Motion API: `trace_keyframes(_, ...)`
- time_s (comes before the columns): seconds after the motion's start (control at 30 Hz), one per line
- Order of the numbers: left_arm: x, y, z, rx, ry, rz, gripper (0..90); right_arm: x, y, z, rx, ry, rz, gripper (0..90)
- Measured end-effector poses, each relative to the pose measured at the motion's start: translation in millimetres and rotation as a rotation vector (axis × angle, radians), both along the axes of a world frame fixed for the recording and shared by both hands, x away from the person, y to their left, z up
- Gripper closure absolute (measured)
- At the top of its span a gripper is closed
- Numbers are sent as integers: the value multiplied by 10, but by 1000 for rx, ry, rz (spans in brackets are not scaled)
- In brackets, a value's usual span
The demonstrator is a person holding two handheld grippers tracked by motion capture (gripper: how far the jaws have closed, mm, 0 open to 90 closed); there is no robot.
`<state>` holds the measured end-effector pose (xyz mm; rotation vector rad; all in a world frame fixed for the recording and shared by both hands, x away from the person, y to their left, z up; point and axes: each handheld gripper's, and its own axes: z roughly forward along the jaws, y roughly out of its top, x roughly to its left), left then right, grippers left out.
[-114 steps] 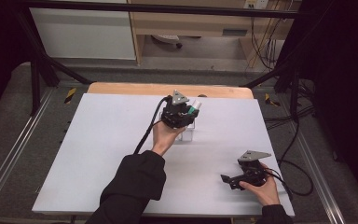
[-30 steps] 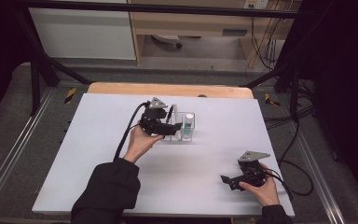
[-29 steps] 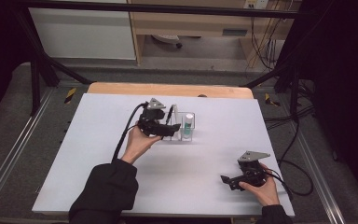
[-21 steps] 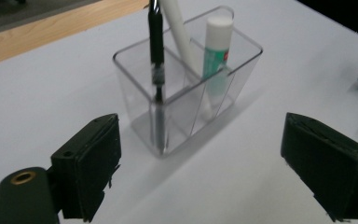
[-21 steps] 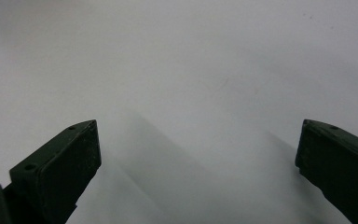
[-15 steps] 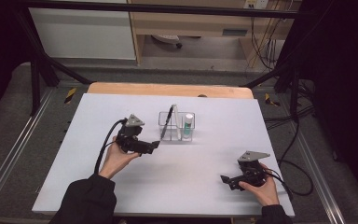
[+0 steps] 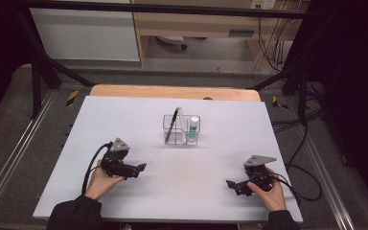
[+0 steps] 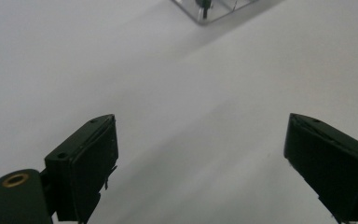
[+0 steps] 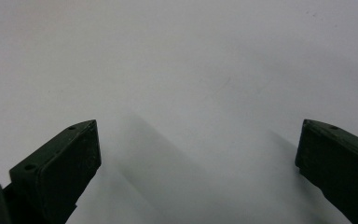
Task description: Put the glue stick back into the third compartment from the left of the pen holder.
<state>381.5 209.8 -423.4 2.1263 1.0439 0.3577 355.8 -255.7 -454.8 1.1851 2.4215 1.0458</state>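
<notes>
Near the surface's (image 7: 124,120) middle stands a clear holder (image 7: 181,129), pen (image 7: 173,123) and small tube (image 7: 193,129) upright inside, put away. Both grippers rest near the front edge, left gripper (image 7: 141,167) and right gripper (image 7: 230,184), done. From each gripper view, jaws gape wide, nothing between.

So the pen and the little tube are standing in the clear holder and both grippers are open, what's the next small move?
Probably none on the things: set both grippers down to rest. The pen and tube already stand in the clear holder, while the left gripper and right gripper sit open and empty near the table's front edge, well apart from it.
</notes>
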Motion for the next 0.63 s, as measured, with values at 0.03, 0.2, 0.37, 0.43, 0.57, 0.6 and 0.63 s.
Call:
trace_keyframes(0.03,-27,43,-24,-2,3,6,98,1,0,-1,-1,1,1,9)
trace_keyframes(0.2,-138,262,-117,-9,7,26,101,6,2,-3,-3,4,1,9)
trace_keyframes(0.37,-226,470,-142,-22,-6,49,101,4,2,-2,-3,5,0,9)
trace_keyframes(0.43,-247,523,-159,-17,-10,55,101,1,1,-2,-2,5,2,9)
trace_keyframes(0.57,-266,601,-194,-24,-7,71,101,4,3,-5,-7,7,7,9)
trace_keyframes(0.6,-266,612,-200,-21,-7,72,101,3,3,-5,-8,7,7,9)
trace_keyframes(0.63,-264,619,-208,-22,-6,75,101,3,2,-5,-7,4,6,9)
